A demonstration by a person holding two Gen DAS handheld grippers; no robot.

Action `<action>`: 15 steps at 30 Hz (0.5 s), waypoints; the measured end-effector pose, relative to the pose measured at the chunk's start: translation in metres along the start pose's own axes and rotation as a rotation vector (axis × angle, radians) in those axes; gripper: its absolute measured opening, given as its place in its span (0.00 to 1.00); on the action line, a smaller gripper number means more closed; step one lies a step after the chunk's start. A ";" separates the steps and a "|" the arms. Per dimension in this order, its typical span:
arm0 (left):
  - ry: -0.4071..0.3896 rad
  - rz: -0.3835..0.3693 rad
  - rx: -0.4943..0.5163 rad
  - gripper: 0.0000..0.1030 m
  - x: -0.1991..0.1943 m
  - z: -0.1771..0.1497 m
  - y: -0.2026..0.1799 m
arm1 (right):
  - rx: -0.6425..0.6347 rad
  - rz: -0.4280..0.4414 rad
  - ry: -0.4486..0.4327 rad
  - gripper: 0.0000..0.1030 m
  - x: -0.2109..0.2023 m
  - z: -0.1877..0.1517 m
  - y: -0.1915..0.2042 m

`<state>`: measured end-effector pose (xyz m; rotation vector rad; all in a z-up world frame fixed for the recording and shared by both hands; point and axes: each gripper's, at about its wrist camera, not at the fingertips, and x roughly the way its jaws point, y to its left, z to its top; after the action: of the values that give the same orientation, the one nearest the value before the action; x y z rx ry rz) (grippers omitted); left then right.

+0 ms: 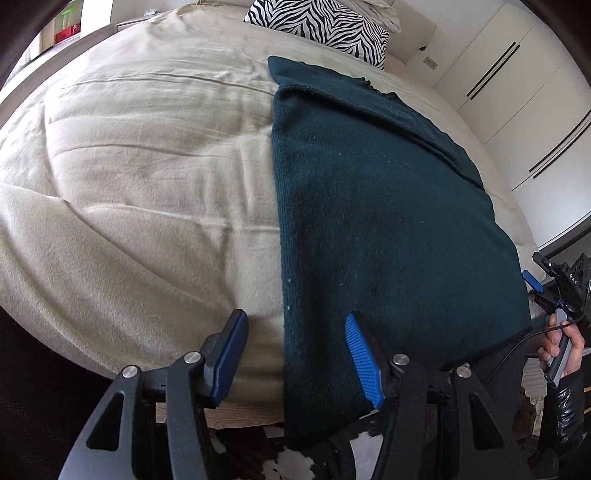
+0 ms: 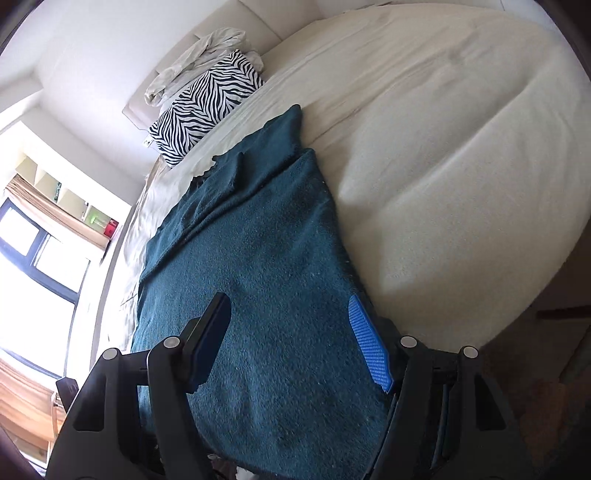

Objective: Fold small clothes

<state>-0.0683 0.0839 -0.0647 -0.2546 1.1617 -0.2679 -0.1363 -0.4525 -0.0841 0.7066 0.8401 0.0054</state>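
A dark teal knitted garment [image 1: 380,221] lies flat on the cream bedspread [image 1: 140,177], its near end hanging over the bed's front edge. Its sides are folded in, with a flap lying across the far right part. My left gripper [image 1: 295,350] is open at the garment's near left edge, one finger over the bedspread, the other over the knit. My right gripper [image 2: 291,339] is open over the garment [image 2: 258,258] near its right edge. It also shows in the left wrist view [image 1: 554,295], held by a hand at the garment's near right corner.
A zebra-print pillow [image 1: 321,26] and a crumpled white cloth [image 2: 199,62] lie at the head of the bed. White wardrobe doors [image 1: 517,96] stand on the right. A window [image 2: 33,266] and shelves are beyond the bed. A black-and-white rug [image 1: 280,465] lies below the bed's edge.
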 end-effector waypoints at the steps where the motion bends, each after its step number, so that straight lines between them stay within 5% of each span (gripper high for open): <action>1: 0.008 0.001 0.005 0.55 0.000 -0.001 -0.001 | 0.001 -0.015 0.003 0.63 -0.006 -0.004 -0.004; 3: 0.028 0.013 0.013 0.48 0.000 -0.003 -0.004 | 0.000 -0.038 0.015 0.63 -0.015 -0.008 -0.010; 11: 0.089 0.031 0.058 0.47 0.006 -0.005 -0.011 | -0.002 -0.112 0.114 0.63 -0.031 -0.039 -0.027; 15: 0.119 0.023 0.064 0.24 0.012 -0.006 -0.012 | -0.012 -0.114 0.169 0.63 -0.025 -0.050 -0.028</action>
<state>-0.0700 0.0679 -0.0734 -0.1707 1.2708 -0.3030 -0.1947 -0.4523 -0.1062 0.6520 1.0405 -0.0323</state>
